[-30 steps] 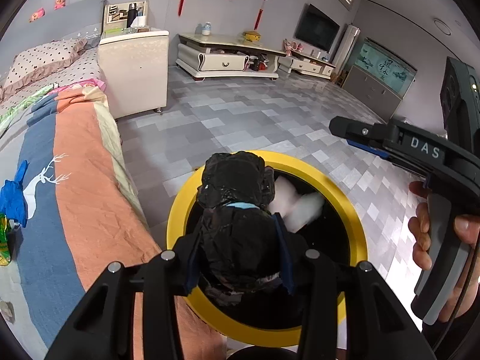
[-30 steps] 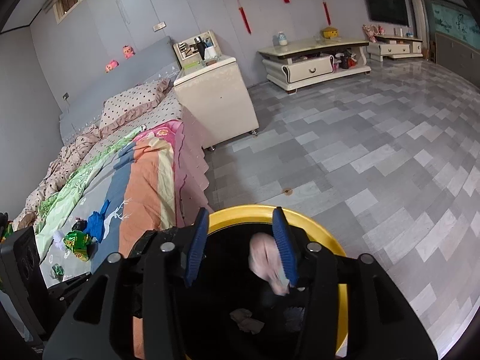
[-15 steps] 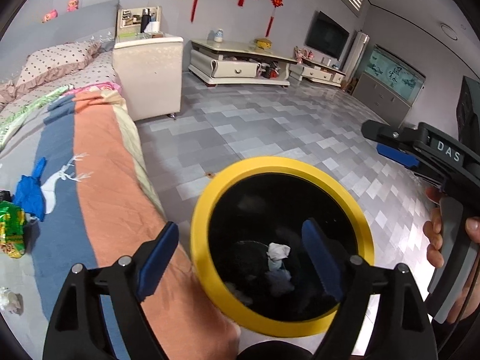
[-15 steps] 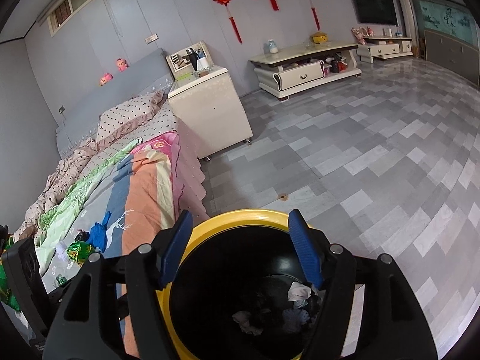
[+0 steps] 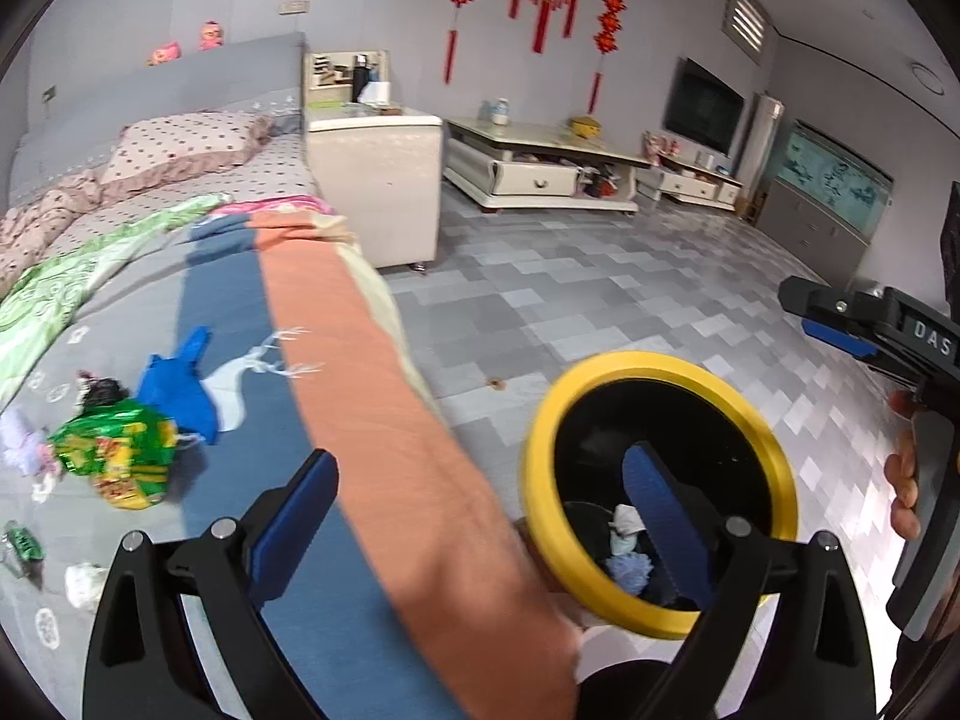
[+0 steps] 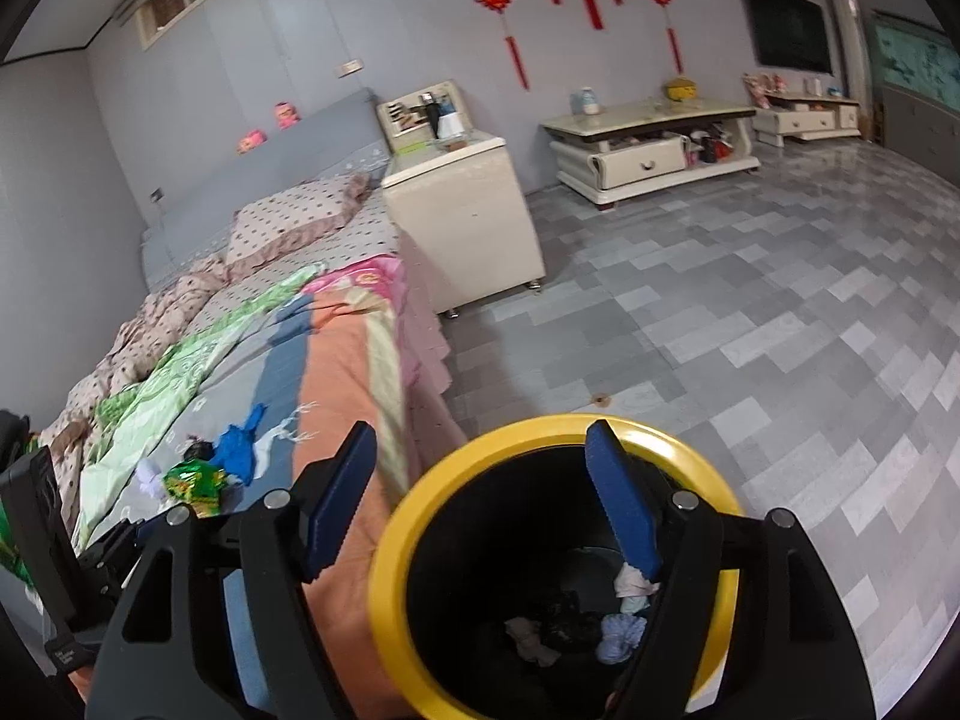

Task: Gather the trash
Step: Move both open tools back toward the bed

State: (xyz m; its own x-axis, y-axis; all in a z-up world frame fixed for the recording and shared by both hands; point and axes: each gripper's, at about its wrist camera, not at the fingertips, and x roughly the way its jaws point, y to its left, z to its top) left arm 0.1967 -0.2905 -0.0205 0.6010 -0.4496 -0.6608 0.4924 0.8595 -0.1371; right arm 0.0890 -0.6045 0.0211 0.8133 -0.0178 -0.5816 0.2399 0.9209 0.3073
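A black bin with a yellow rim [image 5: 654, 360] stands on the floor against the bed, with crumpled trash [image 5: 627, 546] at its bottom. My left gripper [image 5: 480, 510] hangs over the bed's orange edge beside the bin, its jaws opening with nothing between them. My right gripper [image 6: 480, 498] is above the bin's rim [image 6: 564, 426], jaws also opening and empty; the trash [image 6: 570, 630] lies below it. On the bedspread lie a green wrapper [image 5: 114, 456], a blue rag [image 5: 177, 384], a black scrap [image 5: 102, 390] and white tissue [image 5: 84, 582]. The wrapper [image 6: 195, 480] shows in the right wrist view too.
A cream bedside cabinet [image 5: 378, 180] stands at the bed's far end, and a low TV stand [image 5: 540, 168] runs along the back wall. Grey tiled floor [image 6: 750, 330] spreads to the right. A hand [image 5: 900, 480] grips the right gripper's handle beside the bin.
The left gripper let a black crumpled bag fall into the bin and the right let go of a pale scrap. Both opened, rose, and swung left toward the bed.
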